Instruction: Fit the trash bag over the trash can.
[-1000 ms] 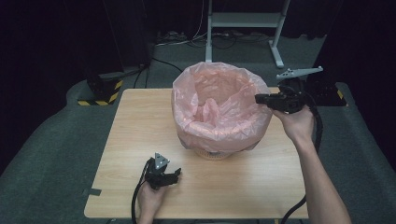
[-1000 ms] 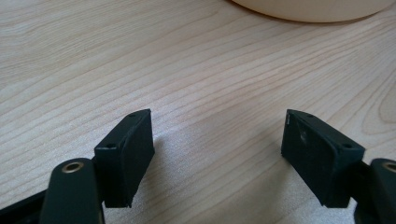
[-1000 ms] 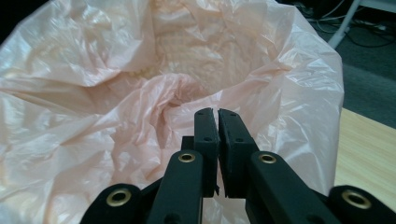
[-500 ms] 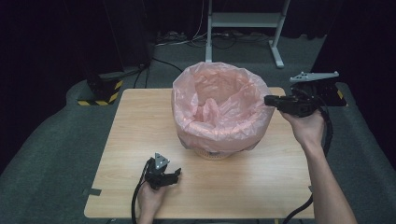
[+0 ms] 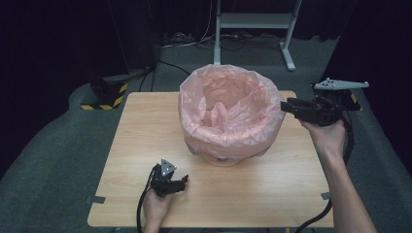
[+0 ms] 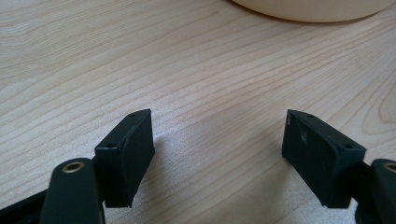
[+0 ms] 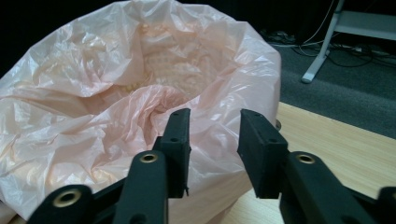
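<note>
A round basket lined with a crinkled pink plastic bag [image 5: 228, 111] stands at the middle of the wooden table [image 5: 145, 126]. My right gripper [image 5: 284, 106] is held level just off the bag's right rim, pointing at it. Its jaws have just been opening, and in the right gripper view the right gripper [image 7: 215, 140] has a gap with nothing pinched, the bag [image 7: 93, 93] lying just beyond. My left gripper [image 5: 182, 182] rests low near the table's front edge. In the left gripper view the left gripper [image 6: 217, 154] has its jaws apart over bare wood.
The basket's pale base [image 6: 317, 7] shows ahead of the left gripper. Dark carpet surrounds the table. A grey metal stand [image 5: 252, 29] is on the floor behind it, and a yellow-and-black striped block [image 5: 104, 99] sits at the back left.
My right gripper has drawn back to the right, off the bag's rim, and its jaws have spread apart. The left gripper has stayed put.
</note>
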A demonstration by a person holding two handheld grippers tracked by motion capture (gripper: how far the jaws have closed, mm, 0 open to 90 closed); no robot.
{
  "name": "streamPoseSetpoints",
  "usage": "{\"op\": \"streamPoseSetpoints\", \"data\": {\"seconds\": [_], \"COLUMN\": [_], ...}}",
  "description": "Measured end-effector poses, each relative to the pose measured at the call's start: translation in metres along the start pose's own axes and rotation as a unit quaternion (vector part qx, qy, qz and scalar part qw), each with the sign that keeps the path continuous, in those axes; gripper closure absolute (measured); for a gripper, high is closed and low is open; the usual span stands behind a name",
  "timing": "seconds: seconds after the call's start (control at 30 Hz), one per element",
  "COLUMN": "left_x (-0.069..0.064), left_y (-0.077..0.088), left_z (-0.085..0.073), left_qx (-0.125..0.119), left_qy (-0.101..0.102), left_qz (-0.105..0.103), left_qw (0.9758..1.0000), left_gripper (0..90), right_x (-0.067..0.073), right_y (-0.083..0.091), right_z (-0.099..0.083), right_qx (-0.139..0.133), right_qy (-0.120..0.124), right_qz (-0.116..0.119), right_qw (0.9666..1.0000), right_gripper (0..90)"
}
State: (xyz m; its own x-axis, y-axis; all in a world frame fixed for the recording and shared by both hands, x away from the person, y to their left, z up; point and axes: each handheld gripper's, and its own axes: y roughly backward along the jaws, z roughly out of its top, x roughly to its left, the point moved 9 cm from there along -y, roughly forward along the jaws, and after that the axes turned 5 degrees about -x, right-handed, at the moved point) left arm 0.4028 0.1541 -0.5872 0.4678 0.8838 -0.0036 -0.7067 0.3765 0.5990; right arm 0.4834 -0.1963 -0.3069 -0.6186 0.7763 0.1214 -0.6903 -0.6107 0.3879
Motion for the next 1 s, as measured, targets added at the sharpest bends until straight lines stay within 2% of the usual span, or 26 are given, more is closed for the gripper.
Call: {"op": "streamPoseSetpoints", "data": {"seconds": [0.17,0.4,0.83,1.0], "left_x": [0.0,0.0,0.0,0.0], "left_y": [0.0,0.0,0.0,0.0], "left_z": [0.0,0.0,0.0,0.0], "left_qx": [0.0,0.0,0.0,0.0], "left_qy": [0.0,0.0,0.0,0.0], "left_qz": [0.0,0.0,0.0,0.0], "left_qw": [1.0,1.0,1.0,1.0], "left_gripper": [25.0,25.1,25.1,25.0], "right_x": [-0.005,-0.008,-0.017,-0.017], "right_y": [0.002,0.004,0.01,0.014], "right_z": [-0.003,-0.005,-0.019,-0.023], "right_qx": [0.003,0.0,-0.006,-0.006], "right_qy": [0.001,0.003,-0.013,-0.011], "right_qz": [-0.015,-0.028,-0.035,-0.034], "right_qw": [0.9999,0.9996,0.9993,0.9993], "right_gripper": [55.0,50.1,49.0,48.9]}}
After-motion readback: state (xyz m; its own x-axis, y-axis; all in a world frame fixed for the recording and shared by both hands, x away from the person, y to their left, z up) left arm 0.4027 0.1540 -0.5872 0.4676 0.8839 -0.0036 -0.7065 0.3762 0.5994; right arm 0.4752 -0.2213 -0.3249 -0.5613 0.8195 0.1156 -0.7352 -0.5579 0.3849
